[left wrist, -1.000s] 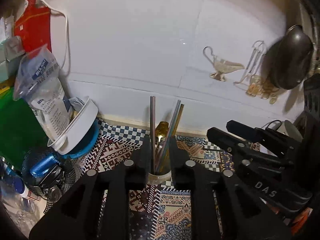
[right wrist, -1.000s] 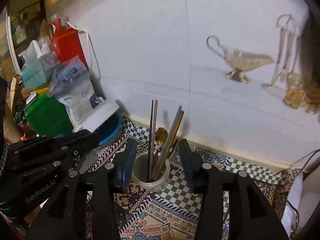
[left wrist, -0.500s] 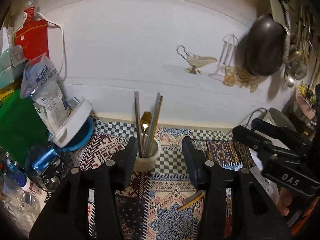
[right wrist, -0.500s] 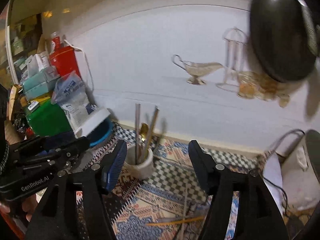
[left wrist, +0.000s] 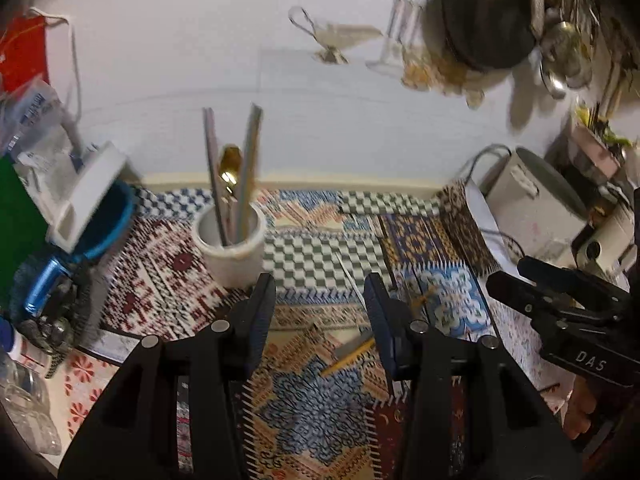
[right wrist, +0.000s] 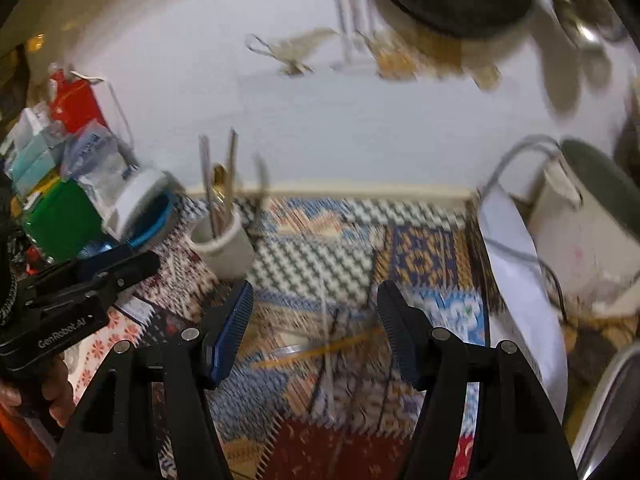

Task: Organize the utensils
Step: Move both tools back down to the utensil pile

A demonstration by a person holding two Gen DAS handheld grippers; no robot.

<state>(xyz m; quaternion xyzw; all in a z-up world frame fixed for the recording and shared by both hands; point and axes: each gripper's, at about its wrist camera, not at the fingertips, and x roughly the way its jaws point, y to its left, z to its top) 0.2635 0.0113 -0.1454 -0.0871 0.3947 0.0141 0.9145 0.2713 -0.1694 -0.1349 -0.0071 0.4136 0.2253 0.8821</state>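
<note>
Writing: "DAS" on right gripper (left wrist: 516,280) body, seen from left cam; "GenRobot.AI" on left gripper (right wrist: 138,262), seen from right cam.
L gripper pose: over patterned mat (left wrist: 304,264), jaws wide apart, nothing held; white cup (left wrist: 232,246) just ahead-left of fingertips.
R gripper pose: jaws wide apart, empty, above loose utensils; view motion-blurred.
Cup contents: gold spoon (left wrist: 230,168) + several chopsticks (left wrist: 248,168), upright, leaning.
Mat: yellow chopstick (left wrist: 350,356), thin silver stick (left wrist: 350,280) lying loose.
Left of cup: blue bowl (left wrist: 110,226), white lid tilted on it.

Glossy gold metal spoon (left wrist: 230,168) in a matt white, perhaps plastic, cup (left wrist: 231,246) on woven patterned cloth (left wrist: 320,256).
</note>
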